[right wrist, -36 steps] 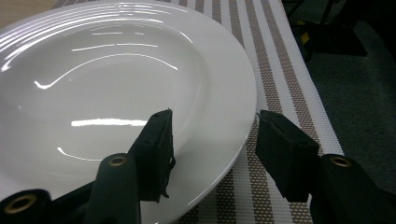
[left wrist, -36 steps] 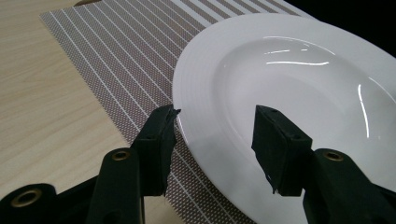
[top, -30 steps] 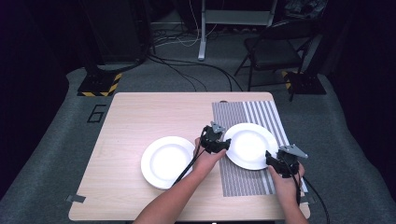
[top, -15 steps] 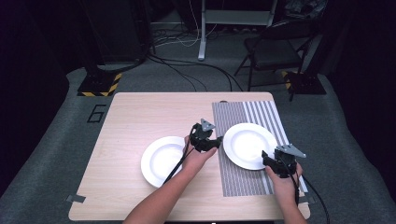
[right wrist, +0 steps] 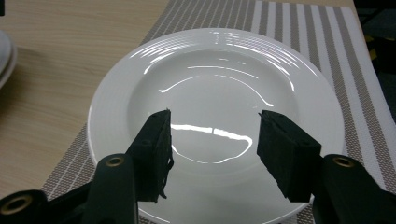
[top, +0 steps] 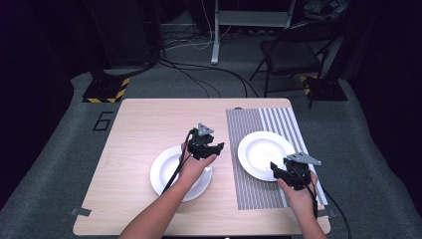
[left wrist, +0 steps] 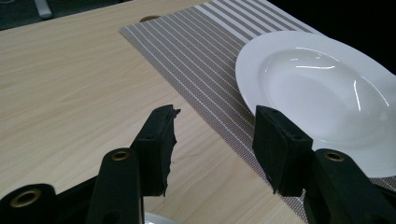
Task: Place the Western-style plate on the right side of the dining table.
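High view: 2 white plates on a wooden desk [top: 134, 129]. Left tongs [top: 213, 148] hover over the upper right rim of the left plate [top: 166, 174], which sits on bare wood just left of the striped placemat [top: 249, 149]. Left gripper view: jaws wide open, nothing between them, only desk wood and the mat edge seen through the gap; a sliver of the left plate's rim shows at the bottom edge under the jaws. Right tongs [top: 279, 172] sit at the lower right rim of the right plate [top: 261, 149], which lies on the placemat. Right gripper view: jaws wide open, gripping nothing, hanging over the near rim and bowl of the right plate [right wrist: 219, 70]; whether they touch the rim, cannot tell. Right plate is round, glossy, deep, with fine ribbed rings on the rim, empty, light streaks in the bowl. Left plate looks the same kind, empty, partly covered by the left hand [top: 195, 167]. Plates are apart, mat edge between them.
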